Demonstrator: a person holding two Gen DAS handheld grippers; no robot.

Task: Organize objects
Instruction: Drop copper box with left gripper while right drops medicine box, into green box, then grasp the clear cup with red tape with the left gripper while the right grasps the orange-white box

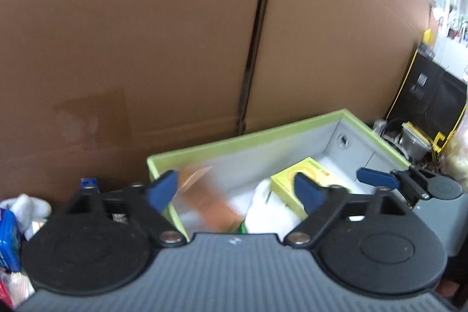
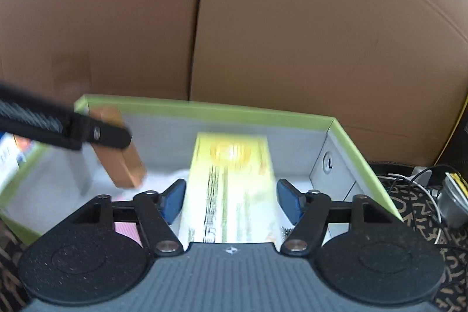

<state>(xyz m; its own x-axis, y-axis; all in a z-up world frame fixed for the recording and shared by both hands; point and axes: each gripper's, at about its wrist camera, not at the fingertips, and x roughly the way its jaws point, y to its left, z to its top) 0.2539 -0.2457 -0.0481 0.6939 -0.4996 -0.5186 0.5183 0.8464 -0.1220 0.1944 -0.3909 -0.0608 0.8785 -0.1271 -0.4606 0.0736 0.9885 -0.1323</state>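
both grippers over the green-rimmed box

the left gripper (image 1: pixel 235 190) has its fingers spread wide, with a blurred brown box (image 1: pixel 204 201) between them untouched, inside the green-rimmed box (image 1: pixel 248 136). the right gripper (image 2: pixel 231 199) also has its fingers spread, flanking the yellow box (image 2: pixel 231 183) without pressing it. brown cardboard (image 2: pixel 292 19) stands behind.

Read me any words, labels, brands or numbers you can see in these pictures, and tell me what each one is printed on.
None can be read.
Yellow box in the green-rimmed box: red print and a round emblem, too small and blurred.
Blue packet at the left edge: print blurred.
Brown box: motion-blurred, no print to be made out.
Black case: pale label, too small.
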